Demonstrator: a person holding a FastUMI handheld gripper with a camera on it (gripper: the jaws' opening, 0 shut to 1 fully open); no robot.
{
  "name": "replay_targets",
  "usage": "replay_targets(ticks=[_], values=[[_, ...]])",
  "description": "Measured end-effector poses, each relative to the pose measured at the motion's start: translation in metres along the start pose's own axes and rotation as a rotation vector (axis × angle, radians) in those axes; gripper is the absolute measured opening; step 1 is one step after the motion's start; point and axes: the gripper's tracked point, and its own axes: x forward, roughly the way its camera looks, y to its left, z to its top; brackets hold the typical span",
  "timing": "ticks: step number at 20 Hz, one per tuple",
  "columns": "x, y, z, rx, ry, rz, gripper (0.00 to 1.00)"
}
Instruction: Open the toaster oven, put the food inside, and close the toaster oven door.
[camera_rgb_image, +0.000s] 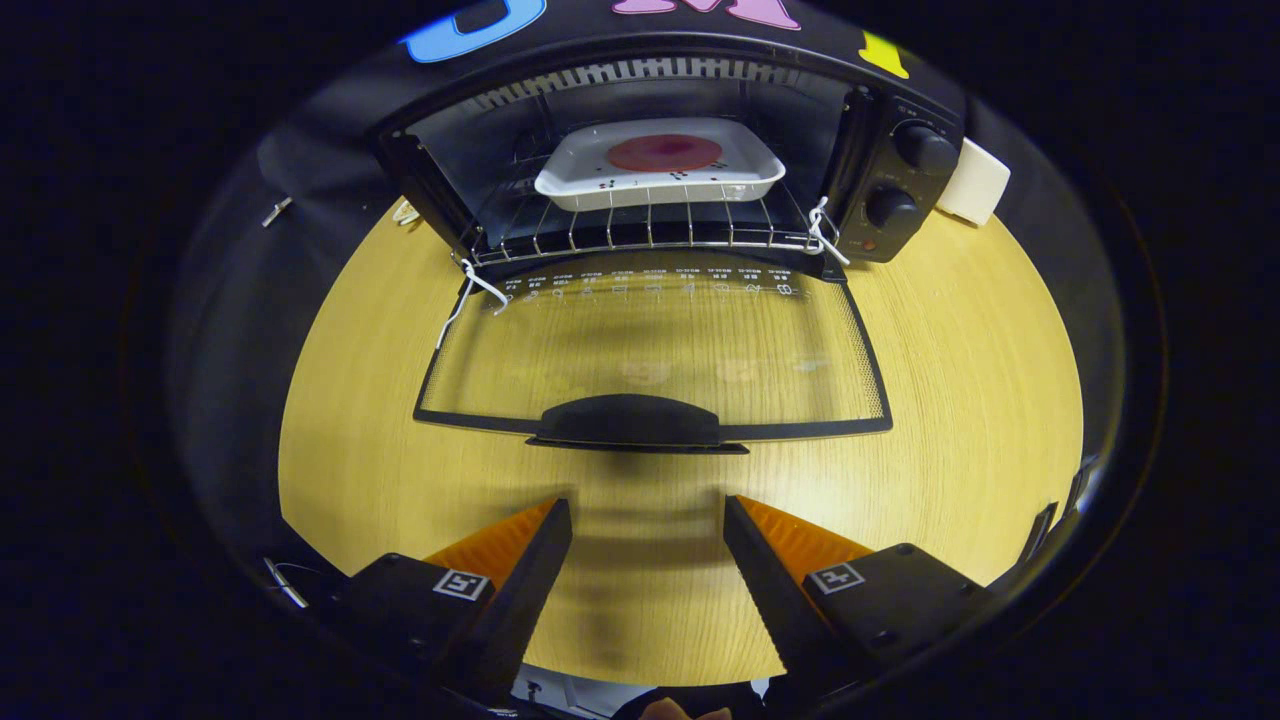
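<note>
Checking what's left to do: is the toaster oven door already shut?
No: the glass door lies folded down flat, the white dish sits on the rack inside, and the open tongs hold nothing.

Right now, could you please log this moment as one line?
hand-held gripper open, empty | toaster oven door down | food tray on rack | next: close door

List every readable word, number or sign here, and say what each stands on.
None can be read.
Oven door: a row of white print along its hinge edge, too small and blurred.
Knob panel: tiny marks, unreadable.
Open gripper, jaws apart short of the door handle: square coded tags, no text.
</note>
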Motion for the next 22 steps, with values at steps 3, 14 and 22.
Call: replay_targets(ticks=[3,14,22], values=[[0.012,-0.002,0.002,0.008,0.009,-0.024,1.0],[0.008,0.001,0.023,0.021,-0.08,-0.07,0.99],[-0.039,0.004,0.044,0.022,-0.212,-0.018,0.99]])
